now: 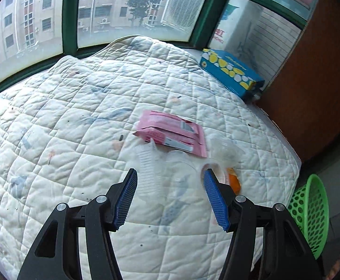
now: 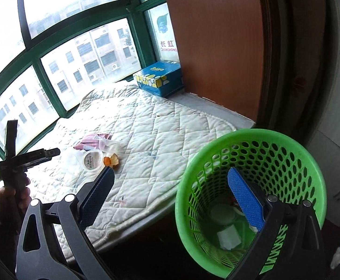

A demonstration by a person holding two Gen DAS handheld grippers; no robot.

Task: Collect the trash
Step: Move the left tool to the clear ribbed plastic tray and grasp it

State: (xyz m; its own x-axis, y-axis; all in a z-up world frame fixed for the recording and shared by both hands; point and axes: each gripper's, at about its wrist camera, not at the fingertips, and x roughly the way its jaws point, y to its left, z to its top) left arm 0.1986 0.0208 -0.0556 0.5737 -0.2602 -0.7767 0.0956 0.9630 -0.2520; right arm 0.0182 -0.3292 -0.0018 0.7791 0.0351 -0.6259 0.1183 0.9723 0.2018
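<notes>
Left gripper [image 1: 170,182] jaws wide above clear plastic cup [image 1: 179,175], possibly crushed; right gripper [image 2: 170,184] wide, empty, one finger inside green perforated plastic basket [image 2: 286,158].

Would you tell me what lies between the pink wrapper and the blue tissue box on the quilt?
Only bare quilt: in the left wrist view nothing sits between the pink wrapper and the blue tissue box.
</notes>
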